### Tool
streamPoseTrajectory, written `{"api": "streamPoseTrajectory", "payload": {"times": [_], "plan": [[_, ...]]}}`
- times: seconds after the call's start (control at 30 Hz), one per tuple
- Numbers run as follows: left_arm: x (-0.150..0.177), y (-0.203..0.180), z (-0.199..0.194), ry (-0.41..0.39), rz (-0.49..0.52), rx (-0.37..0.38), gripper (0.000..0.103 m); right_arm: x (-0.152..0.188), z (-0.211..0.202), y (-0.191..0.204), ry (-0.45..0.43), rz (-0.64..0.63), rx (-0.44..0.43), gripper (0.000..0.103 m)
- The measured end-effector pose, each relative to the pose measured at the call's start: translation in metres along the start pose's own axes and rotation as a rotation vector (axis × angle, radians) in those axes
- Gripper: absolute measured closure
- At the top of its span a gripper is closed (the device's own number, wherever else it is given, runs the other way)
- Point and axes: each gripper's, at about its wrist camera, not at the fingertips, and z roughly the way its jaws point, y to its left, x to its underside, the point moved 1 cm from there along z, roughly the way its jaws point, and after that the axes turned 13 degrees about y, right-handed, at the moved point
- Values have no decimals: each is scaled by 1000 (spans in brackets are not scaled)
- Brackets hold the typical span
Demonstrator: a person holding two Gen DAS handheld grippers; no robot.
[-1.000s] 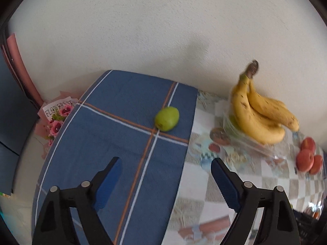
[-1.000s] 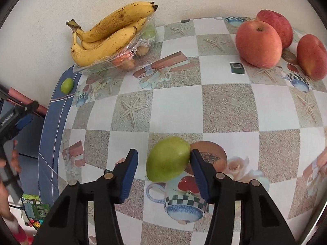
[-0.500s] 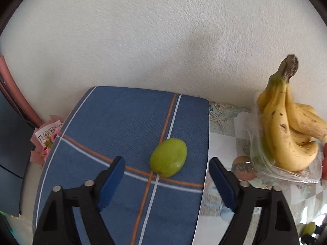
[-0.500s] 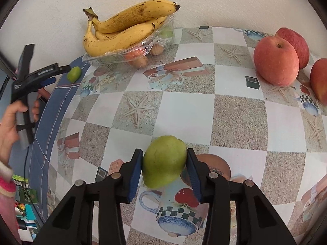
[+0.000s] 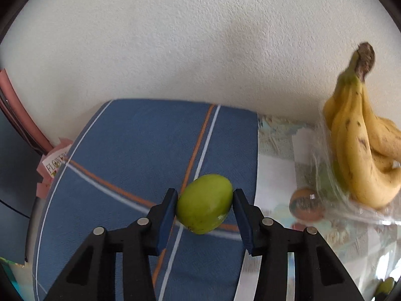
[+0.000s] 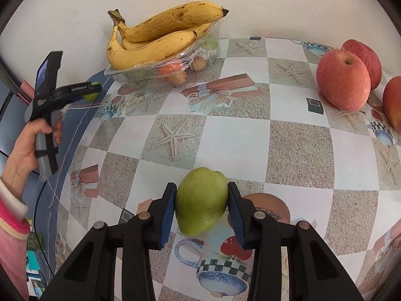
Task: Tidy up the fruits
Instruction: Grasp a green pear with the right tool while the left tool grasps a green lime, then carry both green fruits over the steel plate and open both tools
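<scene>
In the left wrist view a small green fruit (image 5: pixel 204 203) lies on a blue striped cloth (image 5: pixel 140 155). My left gripper (image 5: pixel 205 215) has its blue pads closed against both sides of it. In the right wrist view my right gripper (image 6: pixel 201 209) is shut on a larger green pear-like fruit (image 6: pixel 201 204) just above the patterned tablecloth (image 6: pixel 235 138). The left gripper (image 6: pixel 82 90) shows at the far left, held by a hand, with its green fruit (image 6: pixel 90 95) at the fingertips.
A bunch of bananas (image 6: pixel 160 37) lies on a clear plastic tray (image 6: pixel 150 70) of wrapped fruit by the white wall; the bananas also show in the left wrist view (image 5: pixel 361 148). Red apples (image 6: pixel 343 80) sit at the far right. The table's left edge drops off beside the blue cloth.
My left gripper moved forward to the small green fruit and closed on it. My right gripper closed fully on the larger green fruit and holds it.
</scene>
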Motion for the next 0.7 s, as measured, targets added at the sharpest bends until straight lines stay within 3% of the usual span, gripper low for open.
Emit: {"api": "streamPoseTrajectory", "payload": {"times": [0.17,0.37,0.57,0.7], "plan": [[30,-3,-35,36,-9,43,55,6,-4,-2,22,25,-33,61],[82,-38,-98,65,-9,80,55,32,-30,-8,25,82,-85,61],[136,-85,-154,77,-29,154,55,69,-78,-16,-4,94,-40,61],[183,-124,-184,75,-19,155,55,100,-114,-24,-58,79,24,61]]}}
